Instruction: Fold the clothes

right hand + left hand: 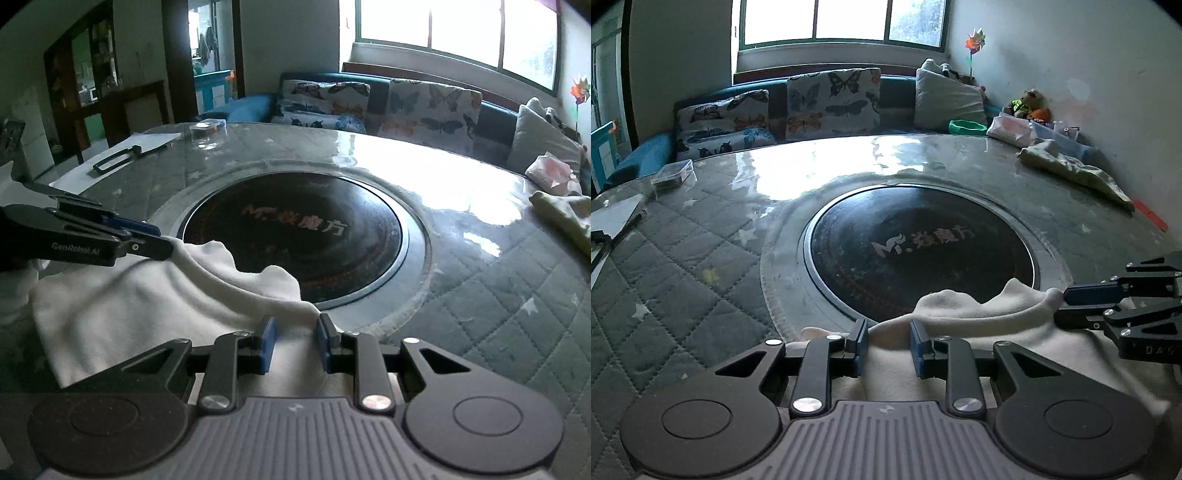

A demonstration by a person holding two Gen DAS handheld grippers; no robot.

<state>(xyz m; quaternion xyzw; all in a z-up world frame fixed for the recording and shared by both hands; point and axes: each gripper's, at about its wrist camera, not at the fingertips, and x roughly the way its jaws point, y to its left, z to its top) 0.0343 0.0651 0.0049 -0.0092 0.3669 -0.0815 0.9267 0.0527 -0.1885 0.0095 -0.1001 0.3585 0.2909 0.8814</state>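
A white garment (979, 314) lies at the near edge of the round table, its far edge lapping onto the black centre disc (923, 251). My left gripper (888, 328) is at the bottom of the left wrist view, its blue pads closed on a bunched fold of the garment. At the right of that view my right gripper (1061, 303) pinches the same raised edge. In the right wrist view the right gripper (293, 321) grips the garment (129, 295) at the bottom. The left gripper (166, 240) holds the edge at the left, and the cloth sags between the two.
The table wears a grey quilted cover (683, 266) under glossy plastic. A pale yellow-green cloth (1071, 170) and an orange strip (1150, 216) lie at the far right. A clear box (672, 173) and papers (613, 218) lie at the left. A sofa with butterfly cushions (833, 99) stands behind.
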